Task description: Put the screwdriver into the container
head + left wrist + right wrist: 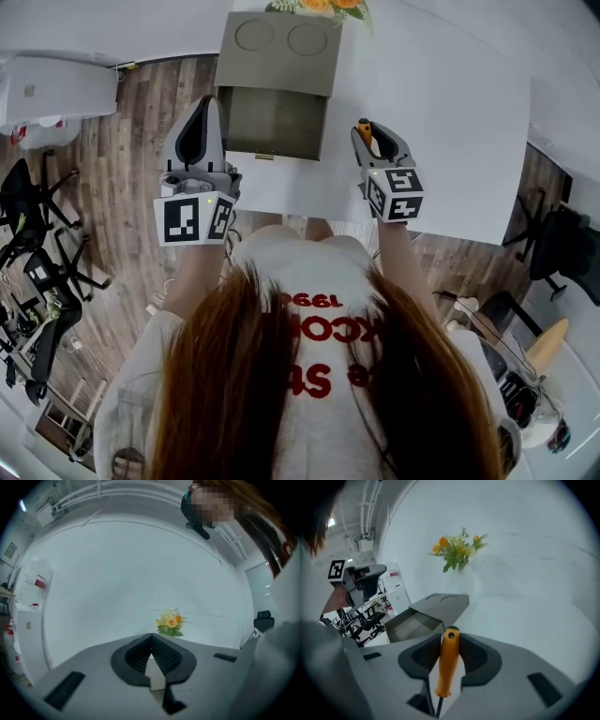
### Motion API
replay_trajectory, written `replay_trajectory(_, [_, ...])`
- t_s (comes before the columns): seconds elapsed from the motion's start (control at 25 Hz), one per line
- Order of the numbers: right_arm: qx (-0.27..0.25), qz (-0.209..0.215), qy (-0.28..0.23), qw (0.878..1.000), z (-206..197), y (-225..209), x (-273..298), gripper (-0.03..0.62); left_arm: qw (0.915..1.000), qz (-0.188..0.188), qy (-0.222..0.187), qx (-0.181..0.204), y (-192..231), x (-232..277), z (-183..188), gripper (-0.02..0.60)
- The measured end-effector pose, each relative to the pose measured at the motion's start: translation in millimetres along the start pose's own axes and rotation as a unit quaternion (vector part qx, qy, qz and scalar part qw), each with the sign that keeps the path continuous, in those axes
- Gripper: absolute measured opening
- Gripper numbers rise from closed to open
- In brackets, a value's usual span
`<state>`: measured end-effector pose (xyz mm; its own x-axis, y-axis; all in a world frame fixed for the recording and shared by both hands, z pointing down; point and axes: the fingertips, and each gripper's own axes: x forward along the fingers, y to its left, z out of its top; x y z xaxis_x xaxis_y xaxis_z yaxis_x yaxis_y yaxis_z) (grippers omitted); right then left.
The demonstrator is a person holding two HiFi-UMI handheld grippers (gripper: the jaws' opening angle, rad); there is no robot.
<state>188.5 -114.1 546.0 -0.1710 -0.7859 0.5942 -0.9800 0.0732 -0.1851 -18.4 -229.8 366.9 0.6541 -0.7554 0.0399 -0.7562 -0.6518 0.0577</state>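
Note:
An orange-handled screwdriver (449, 660) stands between the pads of my right gripper (451, 632), which is shut on its handle, the black cap end pointing forward and the shaft running back underneath. From the head view the screwdriver (366, 132) shows as an orange sliver in the right gripper (373, 133), just right of the container. The container (278, 56) is a grey-olive box on the white table, its drawer pulled open toward me; it sits ahead and left of the jaws as container (440, 603). My left gripper (200, 120) hovers left of the drawer, its tips (151, 637) meeting with nothing between them.
The white table (441, 122) stretches right of the box. A flower bunch (458, 550) stands at the table's far edge behind the container. Office chairs (37, 244) and a white cabinet (56, 89) stand on the wooden floor to the left.

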Motion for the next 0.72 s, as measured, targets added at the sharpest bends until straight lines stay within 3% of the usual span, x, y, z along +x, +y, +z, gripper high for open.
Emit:
replay_trajectory(0.36, [-0.013, -0.021, -0.148, 0.989, 99.0, -8.1, -45.7, 0.121, 0.9994, -0.011, -0.031, 0.009, -7.2, 9.7, 29.6, 0.006])
replay_trajectory(0.72, [-0.050, -0.047, -0.282, 0.957, 190.5, -8.8, -111.5, 0.121, 0.9965, -0.032, -0.075, 0.021, -23.6, 21.8, 69.7, 0.006])
